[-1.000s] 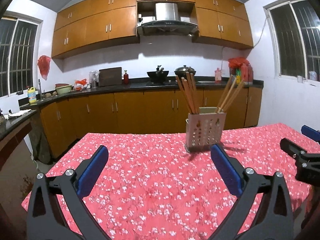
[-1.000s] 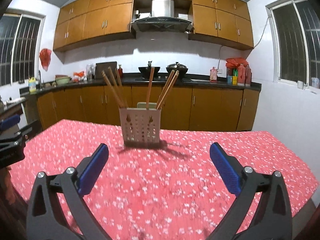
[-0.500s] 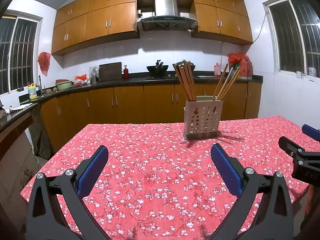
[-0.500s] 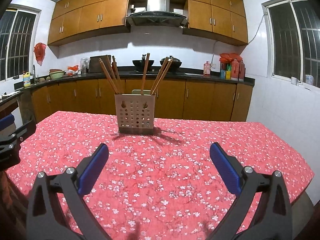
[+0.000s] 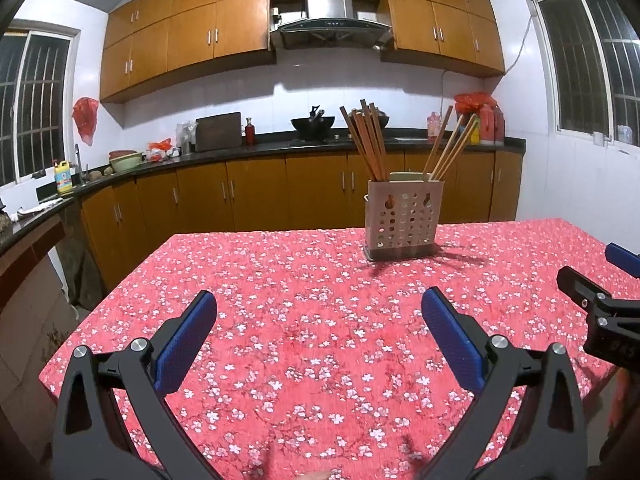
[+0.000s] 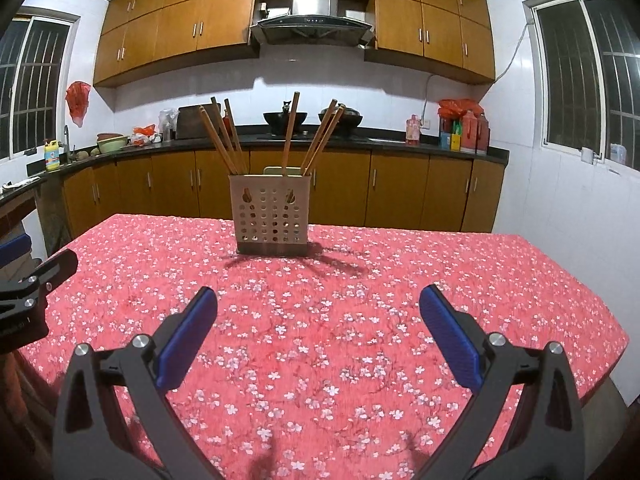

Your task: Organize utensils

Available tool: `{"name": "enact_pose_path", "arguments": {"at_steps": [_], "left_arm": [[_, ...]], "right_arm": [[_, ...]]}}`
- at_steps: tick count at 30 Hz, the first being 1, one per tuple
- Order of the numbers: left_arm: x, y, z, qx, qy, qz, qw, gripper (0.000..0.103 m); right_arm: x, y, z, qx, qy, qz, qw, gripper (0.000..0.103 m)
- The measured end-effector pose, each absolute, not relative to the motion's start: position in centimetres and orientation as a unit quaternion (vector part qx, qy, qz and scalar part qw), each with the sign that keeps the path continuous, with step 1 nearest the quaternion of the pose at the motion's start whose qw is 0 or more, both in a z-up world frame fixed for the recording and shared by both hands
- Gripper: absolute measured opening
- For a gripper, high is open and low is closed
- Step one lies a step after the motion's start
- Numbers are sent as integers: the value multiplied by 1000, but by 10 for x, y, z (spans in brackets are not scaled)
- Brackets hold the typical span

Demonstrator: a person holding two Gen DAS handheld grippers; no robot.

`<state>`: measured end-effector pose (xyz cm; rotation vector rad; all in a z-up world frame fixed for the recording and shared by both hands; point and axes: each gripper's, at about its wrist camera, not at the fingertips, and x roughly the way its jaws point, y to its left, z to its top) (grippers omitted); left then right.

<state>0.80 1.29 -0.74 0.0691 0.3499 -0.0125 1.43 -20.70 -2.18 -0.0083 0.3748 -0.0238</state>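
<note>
A beige perforated utensil holder (image 5: 403,218) stands on the far part of the table, also in the right wrist view (image 6: 271,216). Several wooden chopsticks (image 5: 366,140) stand upright in it, fanned apart (image 6: 289,132). My left gripper (image 5: 318,310) is open and empty above the near part of the table. My right gripper (image 6: 318,306) is open and empty too, facing the holder from some way back. Each gripper shows at the edge of the other's view (image 5: 600,304) (image 6: 28,292).
The table wears a red floral cloth (image 5: 304,300). Its left edge (image 5: 120,284) and right edge (image 6: 592,292) drop off to the floor. Behind stand wooden kitchen cabinets (image 5: 260,196) and a dark counter (image 6: 380,142) with pots and bottles.
Both grippers have drawn back and risen from the holder, which now looks smaller and farther. Both stay open and empty. The holder and chopsticks have not moved.
</note>
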Motion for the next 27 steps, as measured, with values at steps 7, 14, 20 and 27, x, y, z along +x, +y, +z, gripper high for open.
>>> {"name": "enact_pose_path", "arguments": {"at_steps": [7, 14, 20, 27], "left_arm": [[8, 11, -8, 34, 178, -8, 983, 101], [8, 9, -9, 32, 181, -10, 983, 101], [7, 9, -9, 29, 182, -11, 983, 101], [8, 9, -9, 29, 181, -11, 983, 101]], "right_arm": [[14, -210, -21, 0, 188, -14, 982, 99], [15, -211, -21, 1, 189, -14, 982, 99], [15, -211, -21, 1, 189, -14, 982, 99], [15, -211, -21, 1, 189, -14, 982, 99]]}}
